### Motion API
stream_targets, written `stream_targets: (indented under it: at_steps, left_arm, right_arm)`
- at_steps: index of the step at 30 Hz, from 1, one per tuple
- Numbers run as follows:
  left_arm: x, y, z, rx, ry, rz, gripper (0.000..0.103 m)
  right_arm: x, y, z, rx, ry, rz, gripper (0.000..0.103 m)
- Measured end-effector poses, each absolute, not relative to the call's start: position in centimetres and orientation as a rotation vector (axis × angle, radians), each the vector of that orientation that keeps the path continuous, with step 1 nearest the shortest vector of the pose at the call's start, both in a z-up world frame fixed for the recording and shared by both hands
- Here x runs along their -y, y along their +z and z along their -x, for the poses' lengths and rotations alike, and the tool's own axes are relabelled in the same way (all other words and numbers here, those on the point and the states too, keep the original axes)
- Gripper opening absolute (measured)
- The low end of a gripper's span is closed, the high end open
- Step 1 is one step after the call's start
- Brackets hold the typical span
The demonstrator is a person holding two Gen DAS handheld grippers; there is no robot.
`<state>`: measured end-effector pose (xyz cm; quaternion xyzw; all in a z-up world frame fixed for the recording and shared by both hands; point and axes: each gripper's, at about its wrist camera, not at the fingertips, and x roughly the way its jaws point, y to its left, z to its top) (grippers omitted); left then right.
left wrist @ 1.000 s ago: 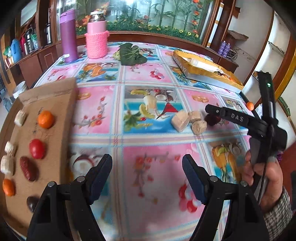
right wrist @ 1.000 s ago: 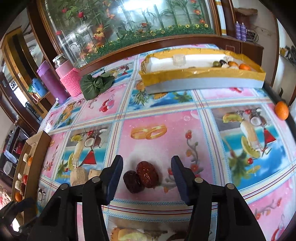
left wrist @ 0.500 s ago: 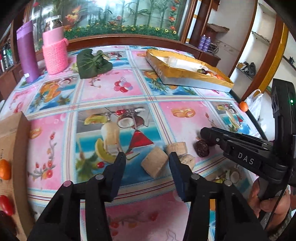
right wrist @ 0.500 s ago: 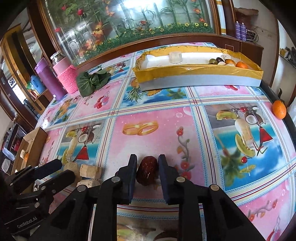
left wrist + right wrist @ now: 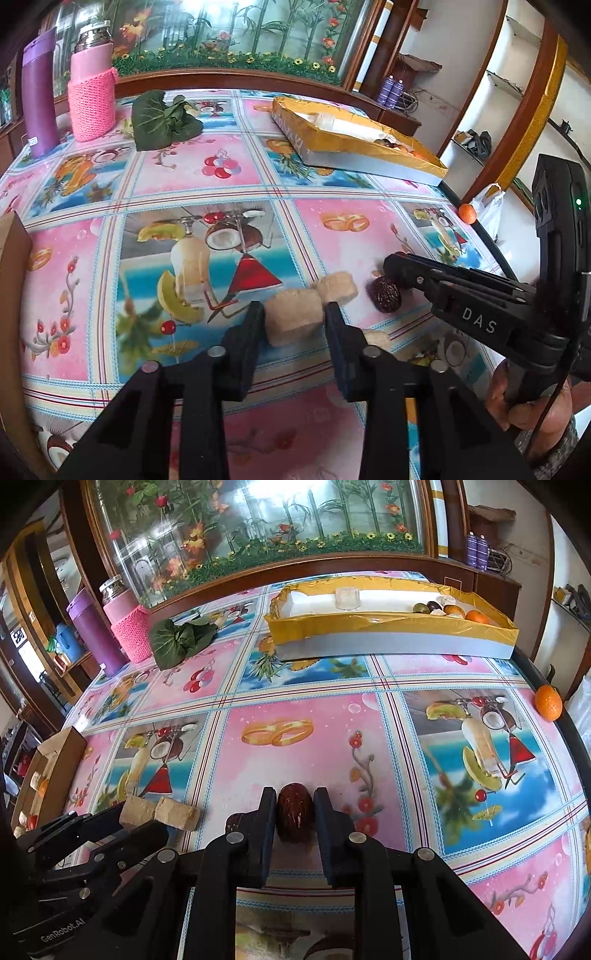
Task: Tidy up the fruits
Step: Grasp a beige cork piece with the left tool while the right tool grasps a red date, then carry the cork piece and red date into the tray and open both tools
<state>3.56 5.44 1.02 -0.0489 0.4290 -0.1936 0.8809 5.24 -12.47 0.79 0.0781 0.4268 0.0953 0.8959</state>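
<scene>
Both grippers have just closed, so both fruits are ready to lift. Left gripper (image 5: 293, 325): fingers closed onto the beige fruit chunk (image 5: 291, 317), still on the desk (image 5: 184, 177). Right gripper (image 5: 294, 812): fingers clenched on the red date (image 5: 294, 814), near the desk's front edge.

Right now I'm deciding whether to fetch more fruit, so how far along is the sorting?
Partly done. Several fruits already lie in the yellow-rimmed box and the cardboard tray. In hand: the left gripper has just closed on a tan chunk, and the right gripper pinches a red date. Left: other tan chunks, a dark date, and an orange at the table edge.
</scene>
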Motion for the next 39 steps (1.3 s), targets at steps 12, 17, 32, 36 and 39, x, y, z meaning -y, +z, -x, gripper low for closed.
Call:
stream_targets:
  at_steps: [12, 17, 32, 36, 39]
  left_arm:
    - [-5.1, 1.4, -1.9, -0.894, -0.429, 0.13, 0.032]
    - [-7.7, 3.4, 1.3, -0.857, -0.462, 0.235, 0.032]
    - [-27.4, 6.8, 6.2, -0.87, 0.033, 0.173, 0.032]
    - [-30.4, 5.5, 4.4, -0.921, 0.123, 0.135, 0.032]
    - [-31.8, 4.4, 3.1, -0.96, 0.174, 0.114, 0.032]
  right_arm:
    - [14.0, 3.9, -0.3, -0.862, 0.265, -0.338, 0.022]
    - [12.0, 6.2, 1.5, -0.844, 0.328, -0.317, 0.022]
    - [-4.6, 8.7, 4.0, -0.847, 0.669, -0.127, 0.023]
    - [-9.2, 8.5, 4.2, -0.848, 0.721, -0.061, 0.023]
    - [-12.0, 7.6, 3.8, -0.878, 0.745, -0.034, 0.023]
